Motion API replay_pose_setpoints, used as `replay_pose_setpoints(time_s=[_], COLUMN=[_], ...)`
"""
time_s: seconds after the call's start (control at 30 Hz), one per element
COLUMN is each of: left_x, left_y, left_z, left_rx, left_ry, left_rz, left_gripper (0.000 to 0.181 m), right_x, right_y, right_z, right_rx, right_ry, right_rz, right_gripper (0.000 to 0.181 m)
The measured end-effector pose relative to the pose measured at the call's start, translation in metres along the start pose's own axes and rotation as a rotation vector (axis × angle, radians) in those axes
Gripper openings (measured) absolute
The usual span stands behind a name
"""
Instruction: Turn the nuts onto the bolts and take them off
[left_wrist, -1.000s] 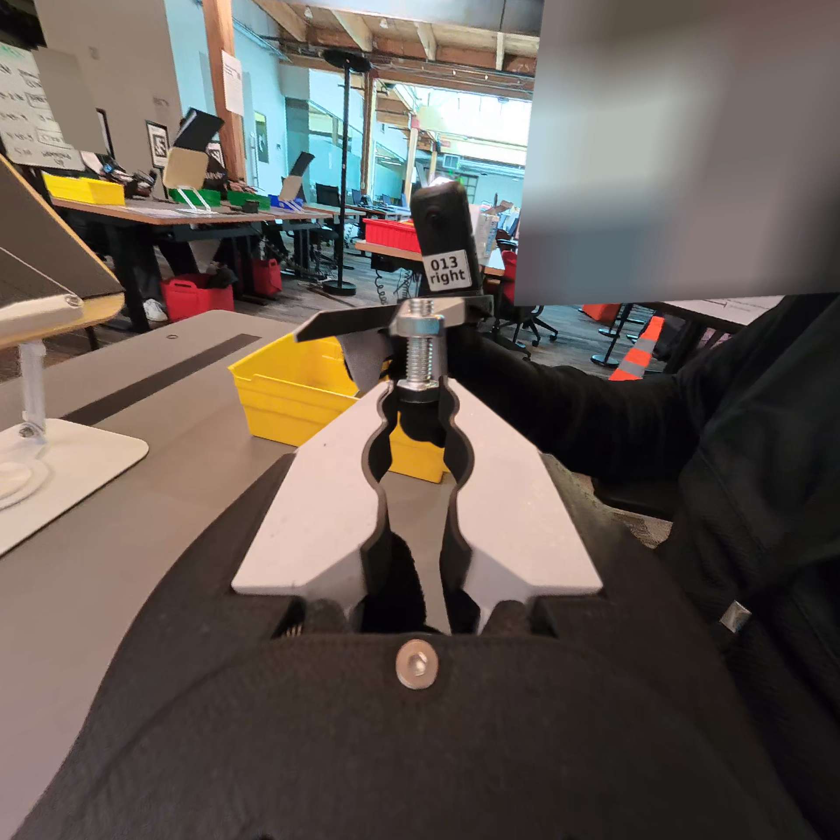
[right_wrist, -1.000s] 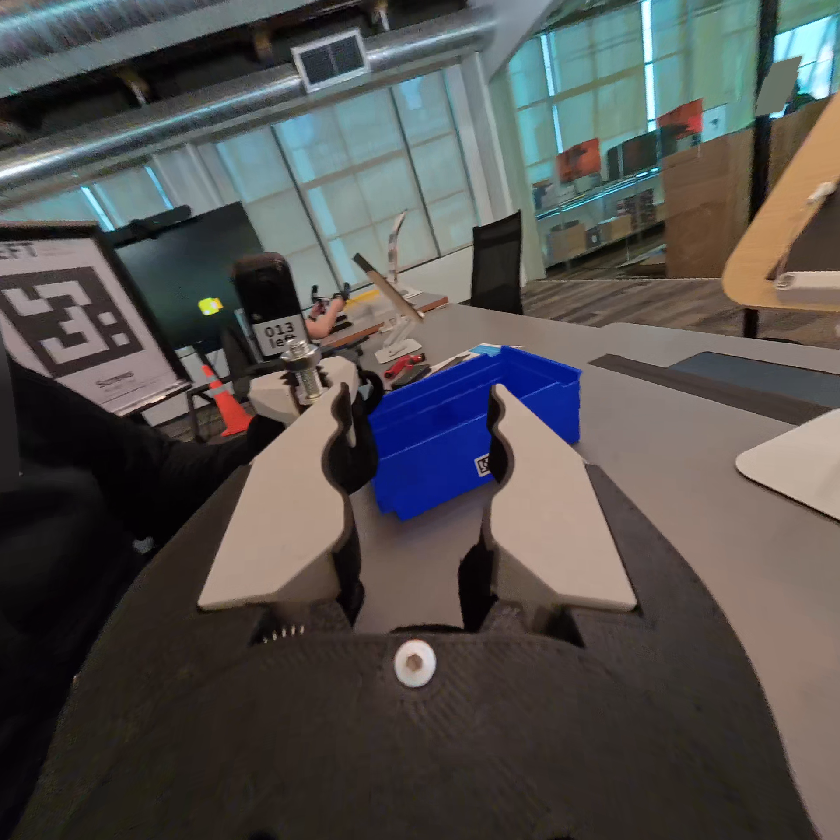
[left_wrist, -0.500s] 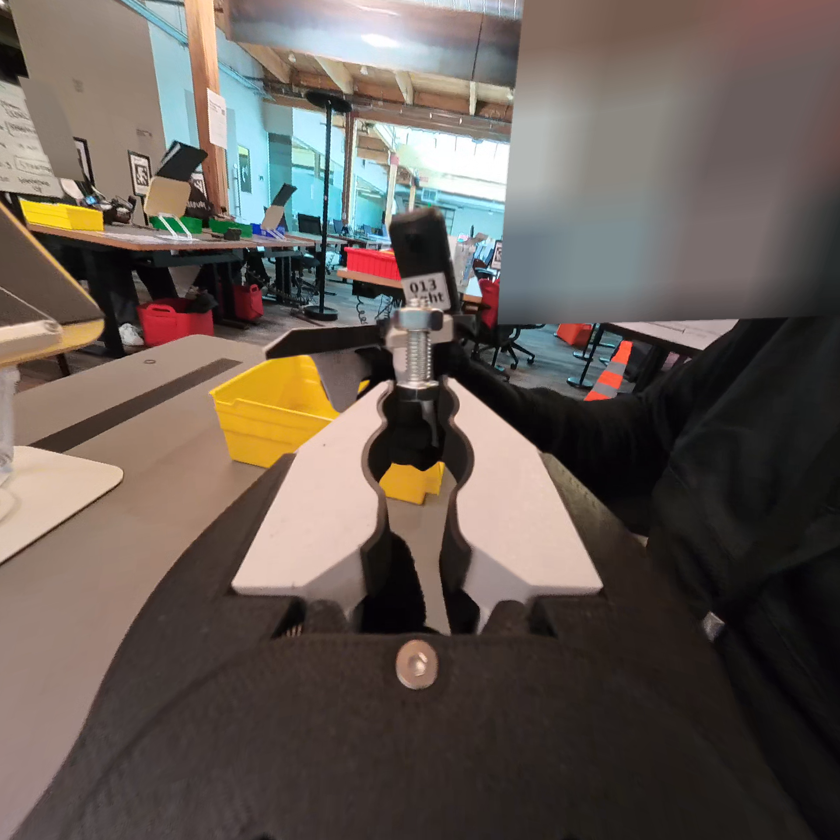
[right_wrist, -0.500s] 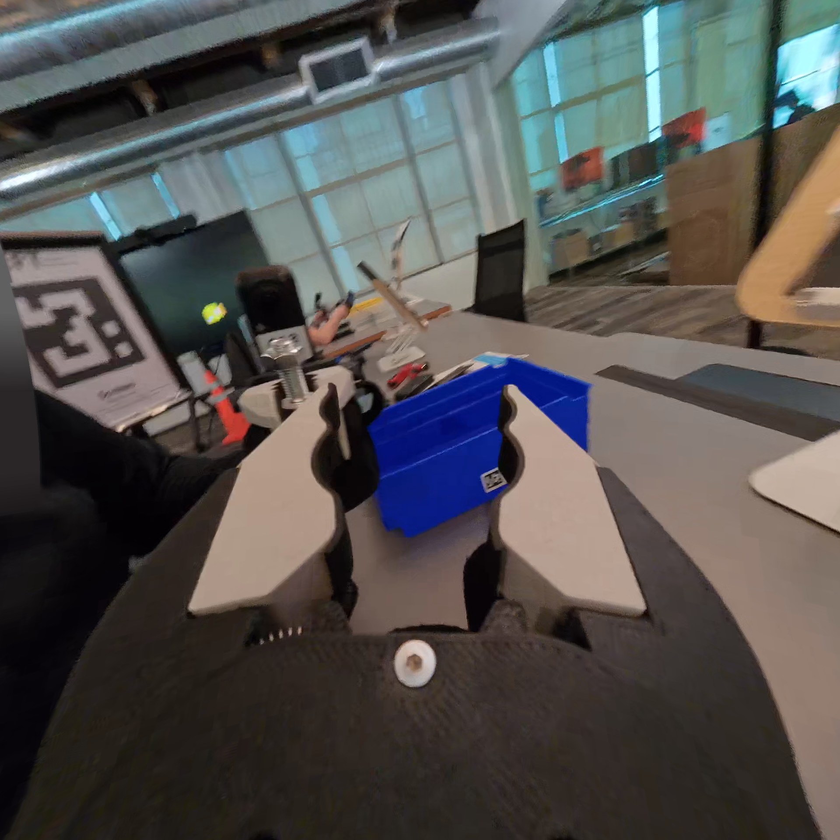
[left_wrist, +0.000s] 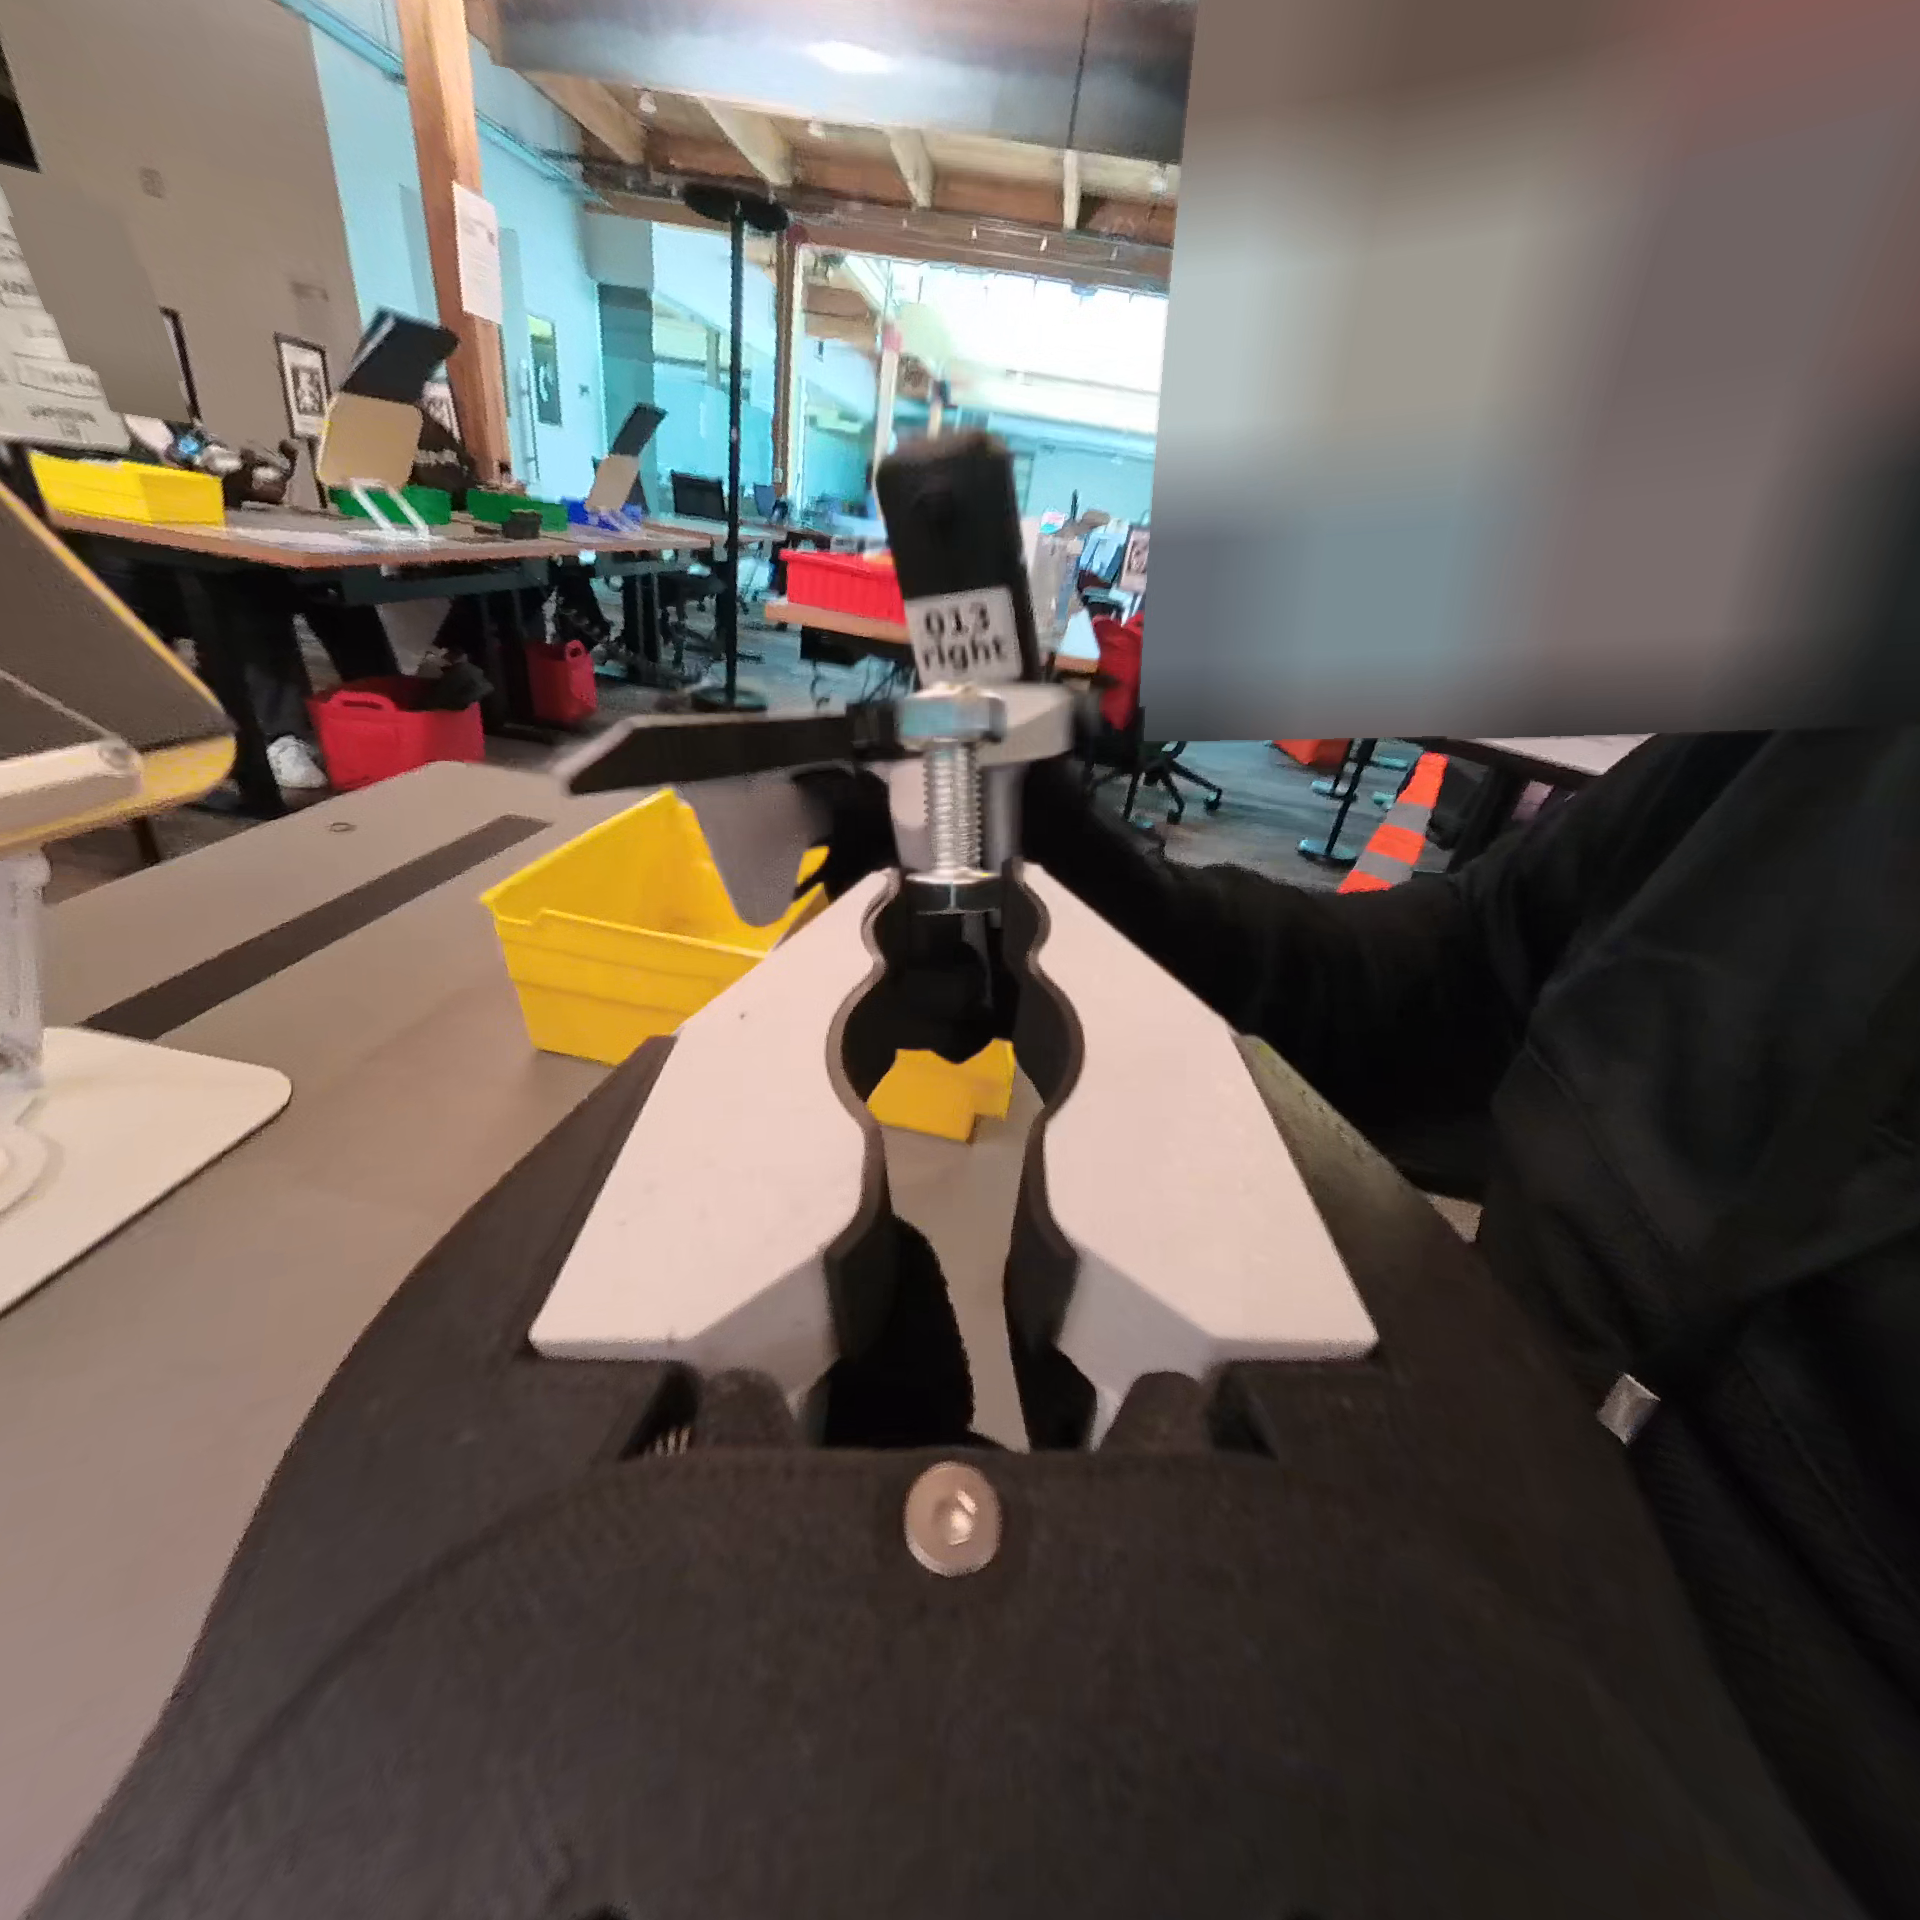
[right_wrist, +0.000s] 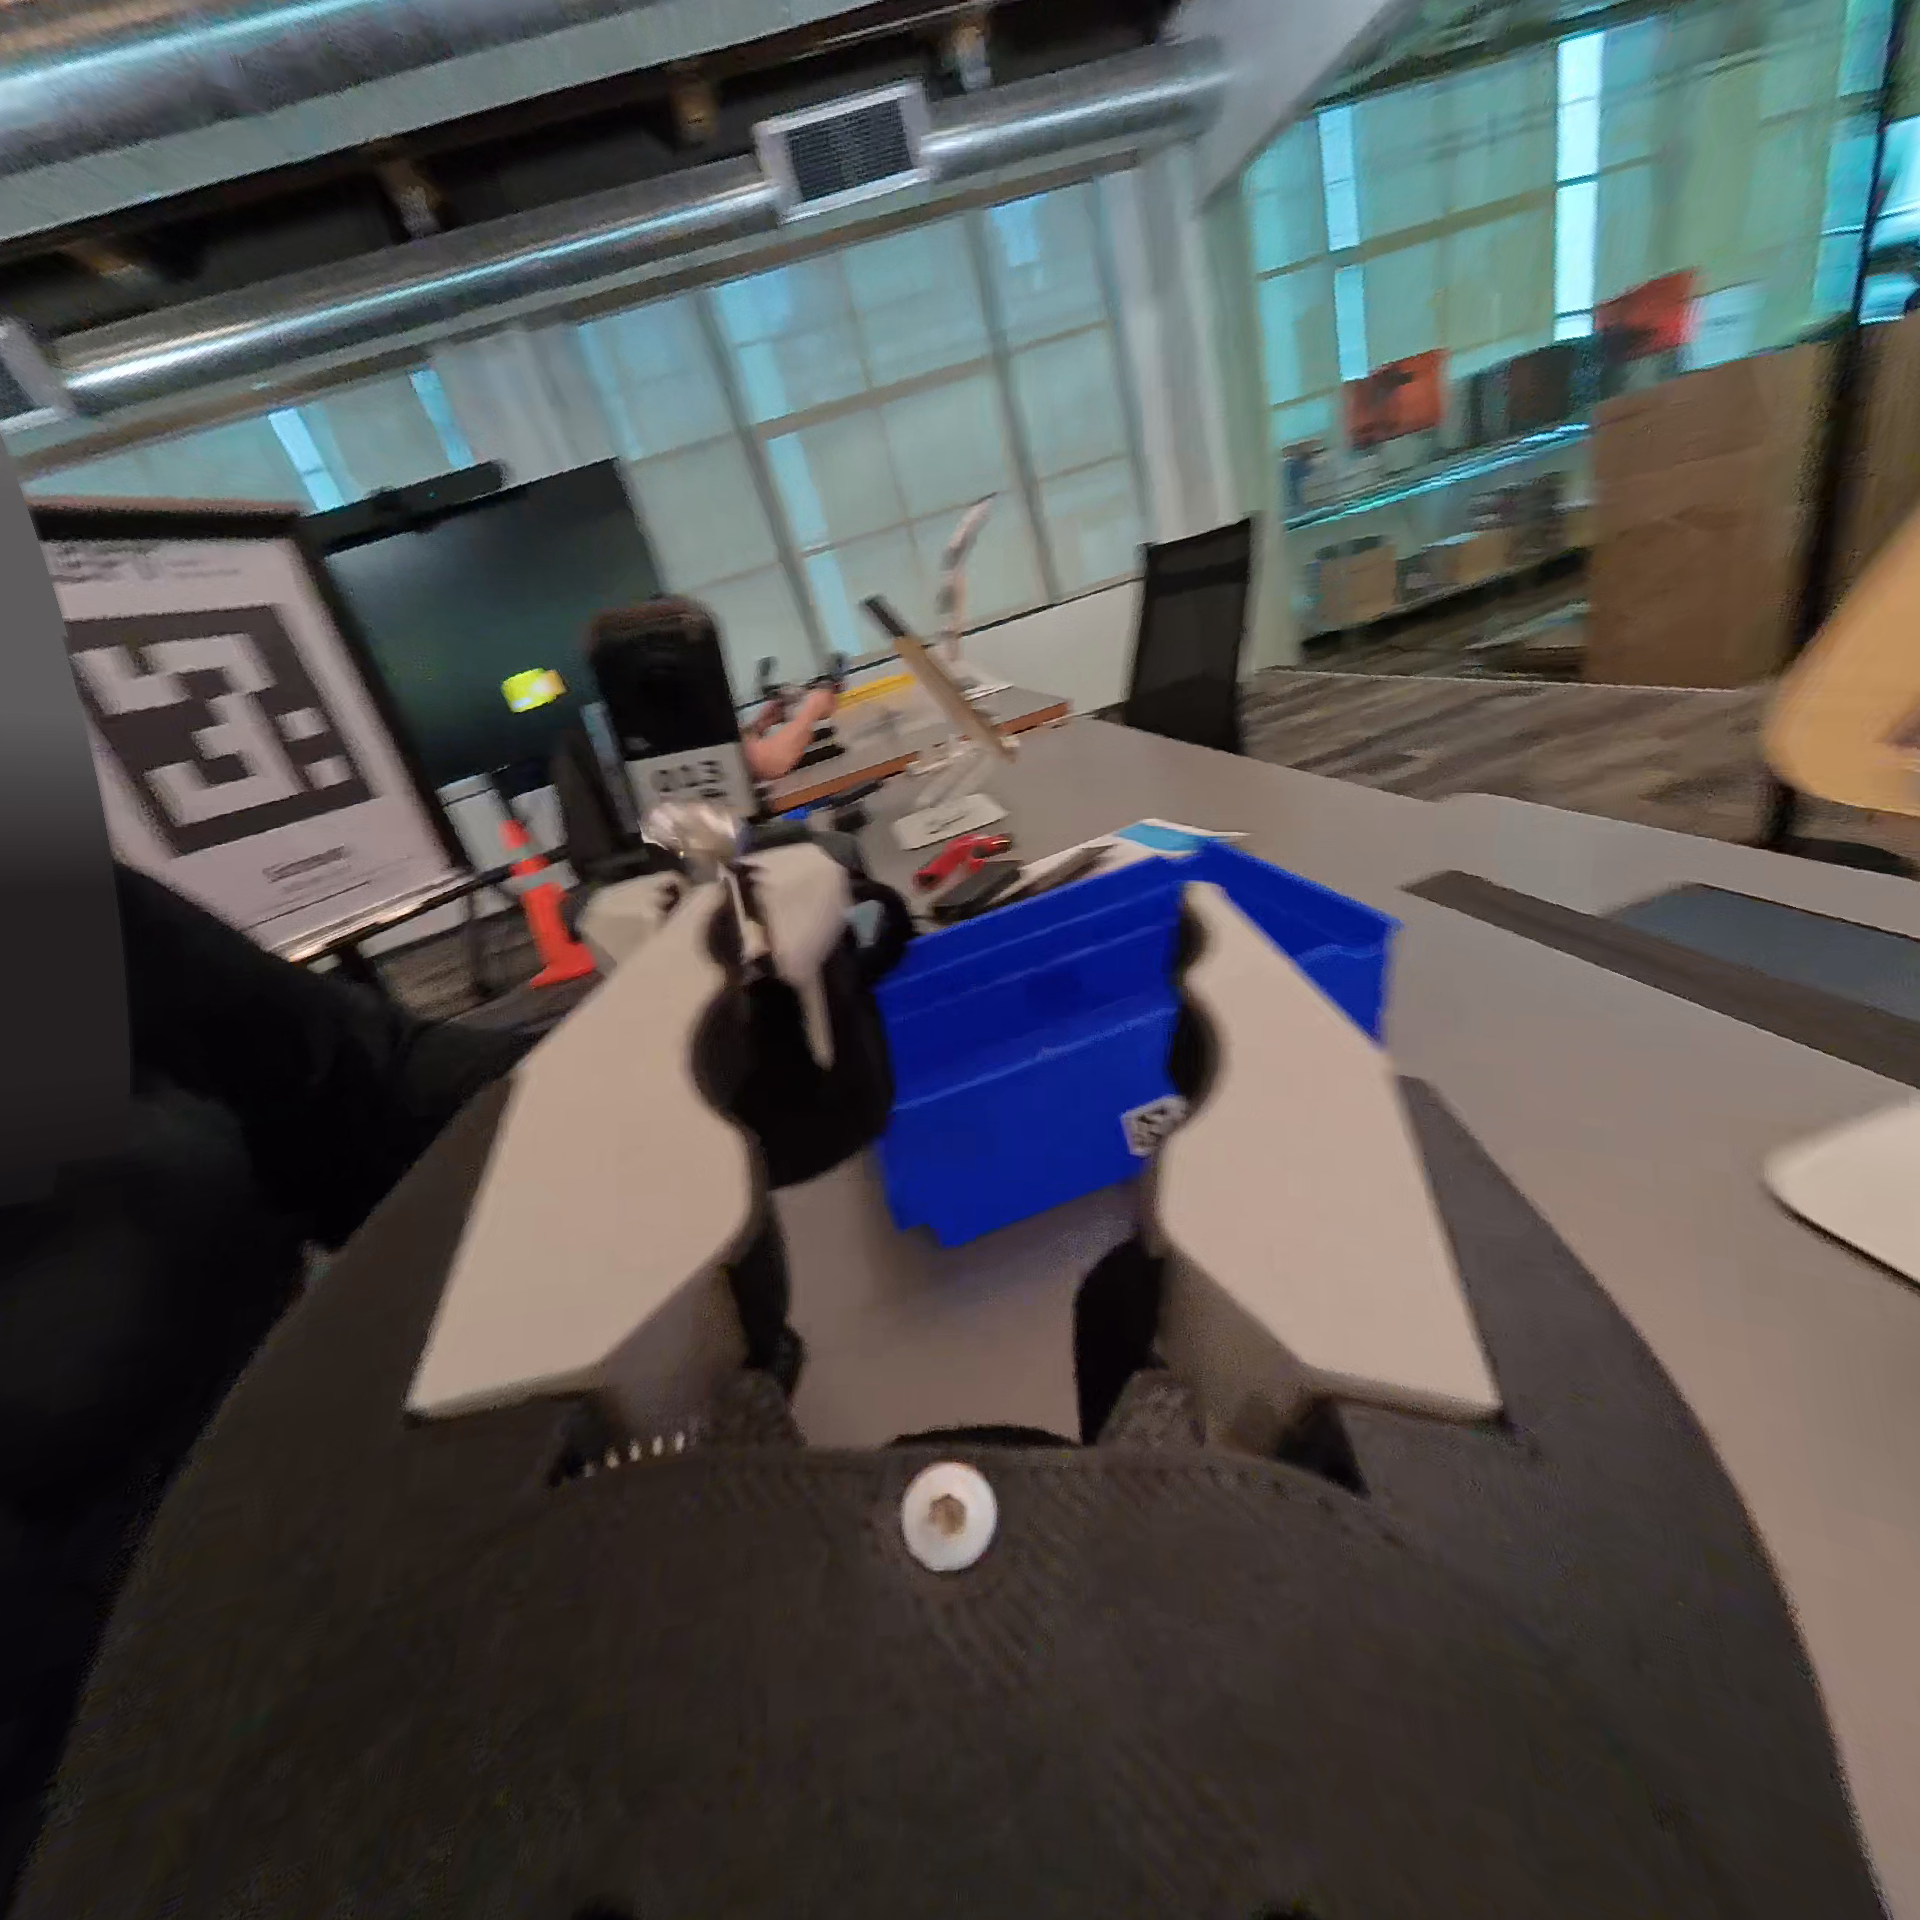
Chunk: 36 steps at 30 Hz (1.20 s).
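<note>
Steel, stiff and slick, made up both parts: the bolt stood upright with its head pinched in the closed tips of the left gripper, the nut sitting at the top of its thread. Around that nut the right gripper reached with jaws spread wide, gripping nothing — a light, slippery piece, best caught across its flats. Behind, a yellow bin sat on the bench; a blue bin lay mid-bench.
</note>
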<state>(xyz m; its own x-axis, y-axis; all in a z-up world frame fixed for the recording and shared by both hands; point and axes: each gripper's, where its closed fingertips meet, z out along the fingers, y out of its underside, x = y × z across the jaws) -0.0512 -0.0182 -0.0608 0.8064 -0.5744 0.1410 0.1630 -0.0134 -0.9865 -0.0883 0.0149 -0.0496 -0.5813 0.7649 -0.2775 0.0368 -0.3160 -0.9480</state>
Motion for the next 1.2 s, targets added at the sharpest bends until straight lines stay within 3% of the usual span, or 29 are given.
replay_pose_setpoints(time_s=[0.03, 0.13, 0.33, 0.47, 0.53, 0.6, 0.7, 1.0, 1.13, 1.17, 1.2], left_x=[-0.003, -0.007, -0.002, 0.006, 0.005, 0.003, 0.001, 0.007, 0.008, 0.007, 0.006], left_y=[-0.005, -0.012, -0.007, -0.007, -0.012, -0.021, -0.024, -0.016, -0.022, -0.026, -0.028], left_z=[-0.005, -0.011, -0.006, -0.004, -0.007, -0.013, -0.016, -0.008, -0.011, -0.014, -0.016], left_rx=[0.023, 0.035, 0.023, 0.025, 0.036, 0.069, 0.073, 0.053, 0.063, 0.080, 0.086], left_ry=[0.000, -0.010, 0.010, 0.035, 0.029, 0.035, 0.026, 0.051, 0.044, 0.046, 0.044], left_rz=[-0.005, 0.018, 0.016, 0.019, 0.018, 0.012, 0.024, 0.017, 0.027, 0.026, 0.025], left_gripper=[0.015, 0.015, 0.016, 0.015, 0.015, 0.015, 0.015, 0.015, 0.015, 0.015, 0.015], right_x=[0.012, 0.023, -0.026, -0.027, -0.017, -0.003, 0.014, -0.037, -0.022, -0.013, -0.003], right_y=[-0.003, -0.006, -0.012, -0.009, -0.010, -0.013, -0.015, -0.020, -0.018, -0.019, -0.021], right_z=[-0.010, -0.022, 0.015, 0.029, 0.023, 0.008, -0.008, 0.030, 0.025, 0.017, 0.008], right_rx=[0.027, 0.040, 0.006, -0.014, -0.005, 0.017, 0.014, 0.003, 0.002, 0.009, 0.024], right_ry=[0.048, 0.058, -0.085, -0.099, -0.078, -0.021, 0.047, -0.128, -0.087, -0.045, -0.008], right_rz=[0.014, 0.060, -0.043, -0.031, 0.005, 0.009, 0.003, -0.042, -0.008, -0.015, -0.013], right_gripper=[0.065, 0.076, 0.085, 0.087, 0.093, 0.074, 0.078, 0.085, 0.090, 0.077, 0.075])
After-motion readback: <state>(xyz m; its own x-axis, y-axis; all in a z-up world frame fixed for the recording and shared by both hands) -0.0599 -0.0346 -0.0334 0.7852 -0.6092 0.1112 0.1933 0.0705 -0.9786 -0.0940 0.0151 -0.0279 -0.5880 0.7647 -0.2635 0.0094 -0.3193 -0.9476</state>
